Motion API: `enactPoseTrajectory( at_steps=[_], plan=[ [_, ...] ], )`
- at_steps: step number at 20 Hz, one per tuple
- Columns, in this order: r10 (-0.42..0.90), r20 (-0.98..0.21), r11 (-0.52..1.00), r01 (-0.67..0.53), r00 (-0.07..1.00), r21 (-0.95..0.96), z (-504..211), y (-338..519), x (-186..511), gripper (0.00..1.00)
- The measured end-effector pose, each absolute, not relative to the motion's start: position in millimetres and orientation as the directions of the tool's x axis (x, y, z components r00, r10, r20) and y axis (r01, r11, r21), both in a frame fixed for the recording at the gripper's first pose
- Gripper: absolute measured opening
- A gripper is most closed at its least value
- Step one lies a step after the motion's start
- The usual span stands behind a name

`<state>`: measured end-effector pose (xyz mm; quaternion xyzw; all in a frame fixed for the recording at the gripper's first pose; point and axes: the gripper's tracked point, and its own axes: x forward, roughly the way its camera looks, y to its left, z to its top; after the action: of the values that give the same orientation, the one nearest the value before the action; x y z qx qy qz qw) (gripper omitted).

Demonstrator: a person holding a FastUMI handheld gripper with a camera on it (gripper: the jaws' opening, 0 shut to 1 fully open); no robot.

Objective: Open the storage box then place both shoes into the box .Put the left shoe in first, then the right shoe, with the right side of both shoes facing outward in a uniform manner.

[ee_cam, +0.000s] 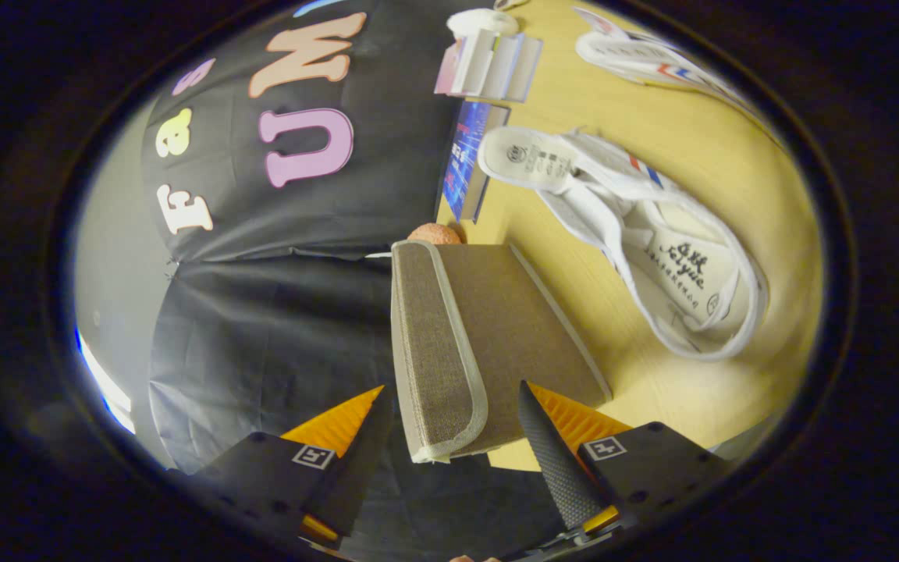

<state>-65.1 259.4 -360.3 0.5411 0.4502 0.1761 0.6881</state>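
Observation:
The storage box [496,328] is brown-grey fabric with pale trim and stands shut on the wooden table [699,148]. Its front lid flap [438,367] faces me. My gripper [453,388] stands open, its fingers straddling the box's near corner. One finger lies beside the flap and the other over the lid's top; I cannot tell if either touches. A white shoe [637,250] with red and blue marks lies on the table just beyond the box, its opening towards me. The second white shoe [652,62] lies farther off on the table.
A blue book [469,160] stands against the black cloth wall behind the box, with a white rack of cards or booklets [488,66] past it. A small orange ball [435,232] peeks out behind the box's far corner.

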Motion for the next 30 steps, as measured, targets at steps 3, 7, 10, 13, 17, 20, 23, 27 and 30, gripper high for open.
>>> enactPoseTrajectory(
  at_steps=[3,7,10,13,17,20,23,27,30],
  plan=[
    [0.761,-0.389,0.254,0.314,0.519,0.915,-367,267,-65,0.97],
    [0.778,-0.334,0.117,0.399,0.532,0.909,-365,267,-58,0.90],
    [0.795,-0.310,0.064,0.436,0.521,0.898,-361,269,-59,0.69],
    [0.814,-0.294,0.059,0.432,0.501,0.900,-358,273,-62,0.49],
    [0.816,-0.325,0.100,0.436,0.478,0.894,-365,272,-67,0.28],
    [0.819,-0.333,0.124,0.423,0.468,0.898,-364,270,-71,0.13],
    [0.815,-0.348,0.178,0.371,0.464,0.911,-363,282,-67,0.02],
    [0.808,-0.361,0.229,0.318,0.465,0.920,-352,276,-69,0.02],
    [0.823,-0.330,0.227,0.265,0.462,0.937,-325,281,-74,0.02]
  ],
)
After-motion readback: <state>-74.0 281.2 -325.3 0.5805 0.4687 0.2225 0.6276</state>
